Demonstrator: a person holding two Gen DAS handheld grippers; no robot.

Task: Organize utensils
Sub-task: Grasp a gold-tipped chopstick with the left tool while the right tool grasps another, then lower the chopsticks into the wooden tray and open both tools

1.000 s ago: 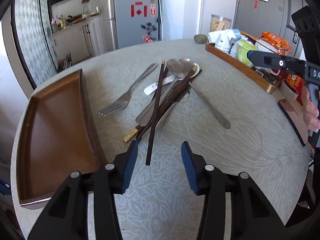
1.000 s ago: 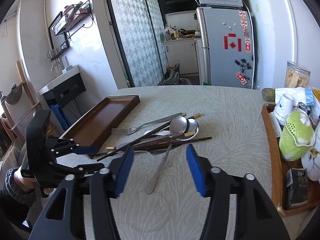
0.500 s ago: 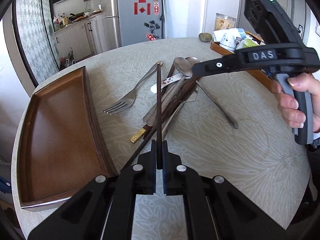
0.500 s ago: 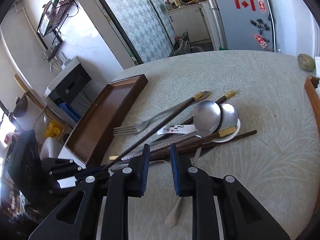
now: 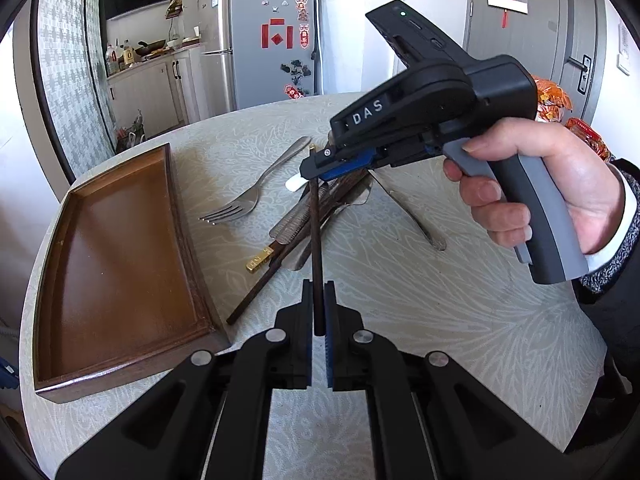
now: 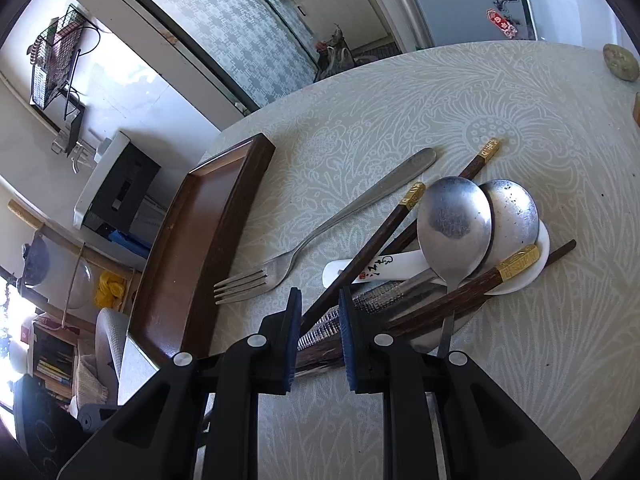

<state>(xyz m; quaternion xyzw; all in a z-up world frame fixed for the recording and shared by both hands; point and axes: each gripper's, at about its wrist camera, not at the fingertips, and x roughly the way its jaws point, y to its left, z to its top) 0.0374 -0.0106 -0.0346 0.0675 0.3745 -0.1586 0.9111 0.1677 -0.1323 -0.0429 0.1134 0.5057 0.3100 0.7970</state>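
Left gripper point(image 5: 319, 308) pinching a dark chopstick point(image 5: 315, 236) by its tip, lifted over the pile point(image 6: 424, 276) on the table point(image 6: 500, 104). Right gripper point(image 6: 320, 328) narrowed around that chopstick (contact unclear). Tray point(image 5: 108, 256) just left, fork point(image 5: 244, 204) between.

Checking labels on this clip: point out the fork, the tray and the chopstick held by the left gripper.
fork point(image 6: 320, 236), right wrist view, on the handle's neck above the tines.
tray point(image 5: 120, 248), left wrist view, on the bare floor.
chopstick point(image 5: 316, 240), left wrist view, on the mid shaft above the left gripper point(image 5: 319, 320).
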